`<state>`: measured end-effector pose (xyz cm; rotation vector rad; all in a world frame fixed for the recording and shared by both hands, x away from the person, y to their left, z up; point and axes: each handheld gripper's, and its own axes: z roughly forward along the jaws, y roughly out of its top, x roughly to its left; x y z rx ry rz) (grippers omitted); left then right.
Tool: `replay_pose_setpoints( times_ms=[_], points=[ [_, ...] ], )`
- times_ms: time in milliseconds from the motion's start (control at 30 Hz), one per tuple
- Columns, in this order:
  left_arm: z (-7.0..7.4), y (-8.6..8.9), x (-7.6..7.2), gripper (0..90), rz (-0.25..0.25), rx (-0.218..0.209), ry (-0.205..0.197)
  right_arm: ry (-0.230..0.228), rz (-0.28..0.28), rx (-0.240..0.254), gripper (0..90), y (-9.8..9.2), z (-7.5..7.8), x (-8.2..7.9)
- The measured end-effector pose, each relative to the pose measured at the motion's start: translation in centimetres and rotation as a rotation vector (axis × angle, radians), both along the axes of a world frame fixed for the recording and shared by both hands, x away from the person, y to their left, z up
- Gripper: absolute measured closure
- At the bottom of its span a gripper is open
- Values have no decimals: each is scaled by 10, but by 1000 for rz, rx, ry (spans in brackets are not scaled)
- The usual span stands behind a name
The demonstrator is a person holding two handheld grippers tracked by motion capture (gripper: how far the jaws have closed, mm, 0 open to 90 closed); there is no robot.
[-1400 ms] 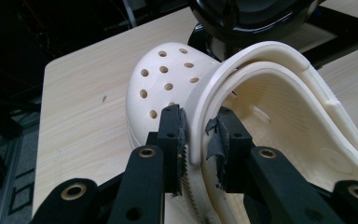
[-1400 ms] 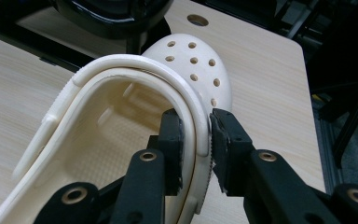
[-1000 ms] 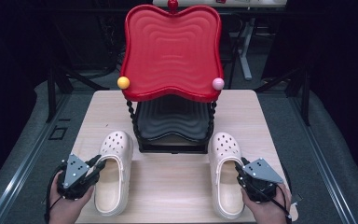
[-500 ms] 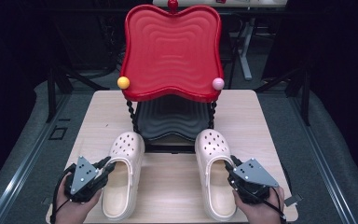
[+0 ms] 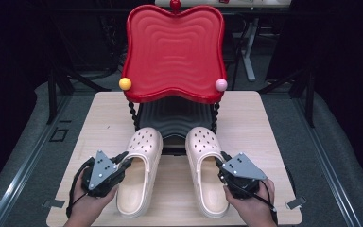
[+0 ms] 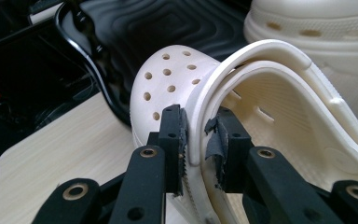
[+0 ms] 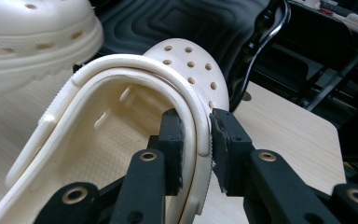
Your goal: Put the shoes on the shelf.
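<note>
1. Clogs, a cream pair with perforated toes, lay side by side on the wooden table [image 5: 264, 118]; both long axes ran from the person's edge toward the shoe rack, toes pointing away from the person and heels near the hands.
2. Behind them stood a two-tier shoe rack, its red upper tray [image 5: 175, 52] wavy-edged and tilted up, with a yellow ball [image 5: 125, 83] and a pink ball [image 5: 221, 85] at its front corners, and a black lower tray [image 5: 175, 120] beneath it.
3. Left clog [image 5: 139, 172] lay with its toe just at the front lip of the black lower tray, angled slightly inward at the toe.
4. Right clog [image 5: 209, 170] lay parallel, near the left one but apart from it, its toe likewise at the tray's lip.
5. Left gripper [image 5: 123, 165], held in the left hand [image 5: 87, 205], was clamped on the left clog's outer side wall and folded strap; in the left gripper view one jaw pressed outside and one inside the rim [image 6: 198, 140].
6. Right gripper [image 5: 221, 165], held in the right hand [image 5: 251, 203], was clamped the same way on the right clog's outer side wall and strap [image 7: 196, 135].
</note>
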<state>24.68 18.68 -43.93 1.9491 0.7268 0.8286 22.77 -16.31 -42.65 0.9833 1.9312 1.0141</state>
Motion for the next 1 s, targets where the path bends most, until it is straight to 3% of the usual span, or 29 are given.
replay_pose_setpoints(
  times_ms=[433,800,1000],
  points=[
    [10,-25,32,756,-18,14,-15,-13,11,-8,741,25,7,32],
    [8,-28,46,756,-8,-10,-7,14,6,-3,741,33,9,53],
    [6,-32,54,756,-7,2,-7,22,-3,4,741,35,7,60]
  ],
)
